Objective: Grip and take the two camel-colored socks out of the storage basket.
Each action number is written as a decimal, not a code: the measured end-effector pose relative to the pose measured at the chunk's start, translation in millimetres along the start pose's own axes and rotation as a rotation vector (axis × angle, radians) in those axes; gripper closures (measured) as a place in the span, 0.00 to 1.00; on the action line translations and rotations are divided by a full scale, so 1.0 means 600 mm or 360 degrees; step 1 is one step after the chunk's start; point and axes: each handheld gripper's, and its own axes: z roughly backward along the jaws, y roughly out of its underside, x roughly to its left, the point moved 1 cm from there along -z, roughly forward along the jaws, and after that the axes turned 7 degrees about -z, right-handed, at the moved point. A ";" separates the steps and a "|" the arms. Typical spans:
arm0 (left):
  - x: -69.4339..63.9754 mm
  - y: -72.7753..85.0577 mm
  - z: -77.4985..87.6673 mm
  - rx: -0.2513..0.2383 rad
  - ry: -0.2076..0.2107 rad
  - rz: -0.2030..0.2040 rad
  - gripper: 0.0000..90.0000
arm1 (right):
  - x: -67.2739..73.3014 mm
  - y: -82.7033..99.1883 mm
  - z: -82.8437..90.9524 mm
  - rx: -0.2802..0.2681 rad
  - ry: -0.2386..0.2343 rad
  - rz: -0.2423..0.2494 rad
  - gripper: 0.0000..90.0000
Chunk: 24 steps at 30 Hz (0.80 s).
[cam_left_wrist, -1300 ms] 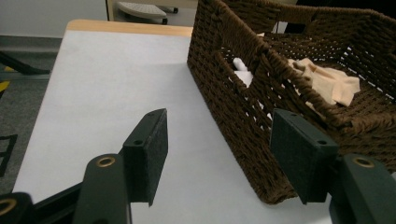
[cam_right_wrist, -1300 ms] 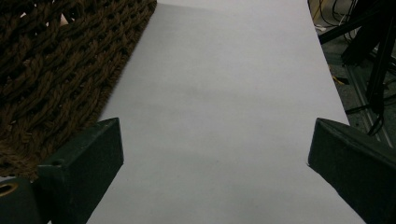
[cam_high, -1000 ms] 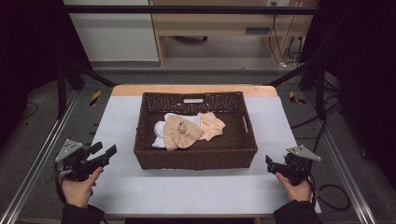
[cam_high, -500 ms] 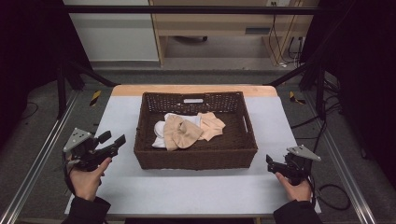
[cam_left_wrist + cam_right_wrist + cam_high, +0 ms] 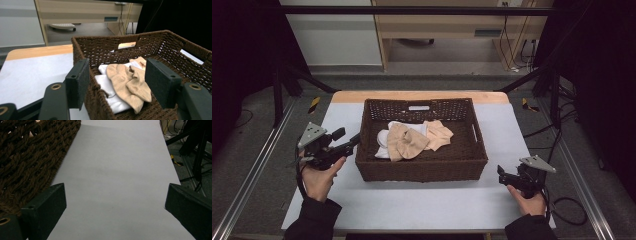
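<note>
while the left gripper (image 5: 353, 142) hangs at the left rim of the wicker basket (image 5: 422, 165), its jaws stand spread, one outside the woven wall and one over the inside, as the left gripper view shows, closed on nothing. inside the basket lie the beige socks (image 5: 408, 141) on top of a white cloth (image 5: 383, 145), heaped toward the basket's left half and middle, with bare weave showing along its right wall. the right gripper (image 5: 502, 172) sits low off the basket's near right corner, apart from it, jaws wide apart over bare table, with the basket's side just to one side of them in the right gripper view. the white table surface (image 5: 427, 205) leaves a broad open strip in front of the basket and narrower strips along both of its sides; behind the basket a wooden edge (image 5: 347, 96) of the table shows. metal rails (image 5: 252, 175) run along the floor on either side of the table, cables (image 5: 572, 210) trail on the grey floor to the right of the basket, and a pale wooden bench (image 5: 452, 25) stands beyond the basket's far side, flanked by dark curtains.
</note>
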 end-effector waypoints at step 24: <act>-0.046 -0.060 -0.089 0.0012 0.0042 -0.0142 0.37 | 0.000 -0.001 -0.001 0.0005 0.0008 -0.0001 0.05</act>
